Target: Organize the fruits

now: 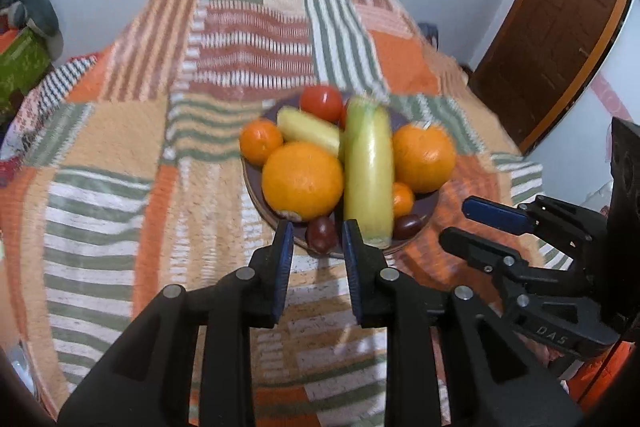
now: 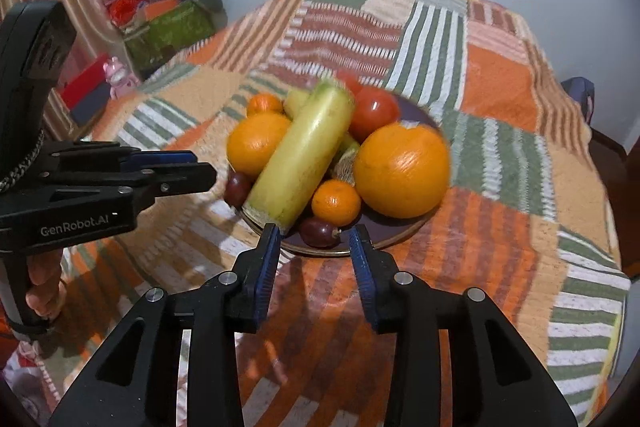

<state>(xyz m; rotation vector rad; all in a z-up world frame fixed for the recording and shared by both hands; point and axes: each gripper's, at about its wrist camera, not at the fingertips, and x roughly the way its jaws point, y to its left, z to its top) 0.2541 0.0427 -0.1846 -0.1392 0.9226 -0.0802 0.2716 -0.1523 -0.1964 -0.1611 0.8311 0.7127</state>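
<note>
Two black plastic grippers, left gripper (image 1: 316,239) and right gripper (image 2: 314,241), each with angular linkage arms, triangular cut-outs and round silver pivot pins. Blue ribbed pads (image 2: 266,275) lining the inner faces of the fingers. White "GenRobot.AI" lettering on the left unit's side in the right wrist view, raised "DAS" letters on the right one's, and a hand (image 2: 44,291) wrapped round a black handle.

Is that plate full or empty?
Full: the plate is heaped with oranges, a long yellow-green vegetable and tomatoes.
</note>
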